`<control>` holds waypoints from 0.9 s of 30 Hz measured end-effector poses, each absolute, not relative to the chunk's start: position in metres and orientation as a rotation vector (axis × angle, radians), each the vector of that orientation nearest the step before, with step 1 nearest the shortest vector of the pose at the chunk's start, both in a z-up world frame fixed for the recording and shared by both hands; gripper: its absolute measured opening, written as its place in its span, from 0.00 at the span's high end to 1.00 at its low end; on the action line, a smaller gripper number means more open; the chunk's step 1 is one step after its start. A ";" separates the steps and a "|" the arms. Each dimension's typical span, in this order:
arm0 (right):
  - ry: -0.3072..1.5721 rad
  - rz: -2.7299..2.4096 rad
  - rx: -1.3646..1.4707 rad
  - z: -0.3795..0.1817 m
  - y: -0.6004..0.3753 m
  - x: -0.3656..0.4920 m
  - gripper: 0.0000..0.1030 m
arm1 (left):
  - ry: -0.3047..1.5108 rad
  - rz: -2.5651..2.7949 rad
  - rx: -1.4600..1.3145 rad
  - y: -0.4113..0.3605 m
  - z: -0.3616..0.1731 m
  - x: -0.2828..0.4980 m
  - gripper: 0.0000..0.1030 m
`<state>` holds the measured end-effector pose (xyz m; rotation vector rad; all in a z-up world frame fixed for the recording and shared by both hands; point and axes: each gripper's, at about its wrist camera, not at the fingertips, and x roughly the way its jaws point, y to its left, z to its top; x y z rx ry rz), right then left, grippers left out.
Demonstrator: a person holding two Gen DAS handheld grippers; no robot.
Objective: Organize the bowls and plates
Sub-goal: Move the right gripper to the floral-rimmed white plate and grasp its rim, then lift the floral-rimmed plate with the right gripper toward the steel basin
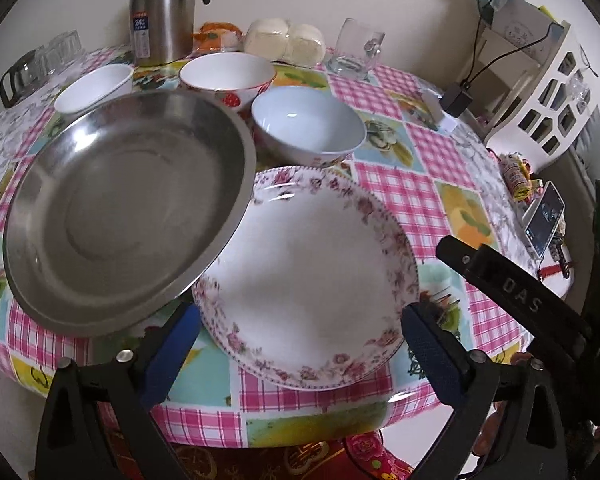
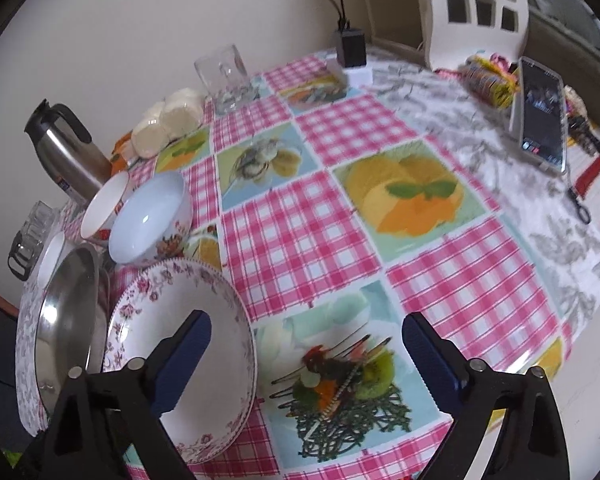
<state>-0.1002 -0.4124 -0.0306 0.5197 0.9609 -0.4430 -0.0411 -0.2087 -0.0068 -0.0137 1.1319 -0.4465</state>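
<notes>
A floral-rimmed white plate (image 1: 312, 276) lies on the table near the front edge; it also shows in the right wrist view (image 2: 204, 344). A steel dish (image 1: 128, 208) sits to its left, its rim overlapping the plate, also in the right wrist view (image 2: 66, 320). Behind them stand a pale blue bowl (image 1: 308, 126), a red-trimmed bowl (image 1: 228, 74) and a small white bowl (image 1: 96, 88). My left gripper (image 1: 300, 344) is open, its fingers either side of the plate's near edge. My right gripper (image 2: 306, 356) is open and empty, just right of the plate.
A steel thermos (image 1: 162, 12), glass cups (image 1: 44, 60), a glass mug (image 1: 354, 50) and wrapped buns (image 1: 284, 42) stand at the back. A phone (image 2: 540, 116), snacks, a charger (image 2: 352, 46) and a white rack (image 1: 540, 88) are at the right.
</notes>
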 end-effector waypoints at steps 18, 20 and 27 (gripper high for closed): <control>1.051 -0.370 0.535 -0.063 -0.390 -0.077 0.25 | 1.233 -0.298 -0.065 -0.179 -0.047 -0.027 0.05; 1.043 -0.371 0.547 -0.064 -0.392 -0.077 0.36 | 1.236 -0.289 -0.069 -0.177 -0.049 -0.024 0.13; 1.022 -0.351 0.564 -0.066 -0.392 -0.075 0.64 | 1.249 -0.289 -0.090 -0.175 -0.055 -0.019 0.33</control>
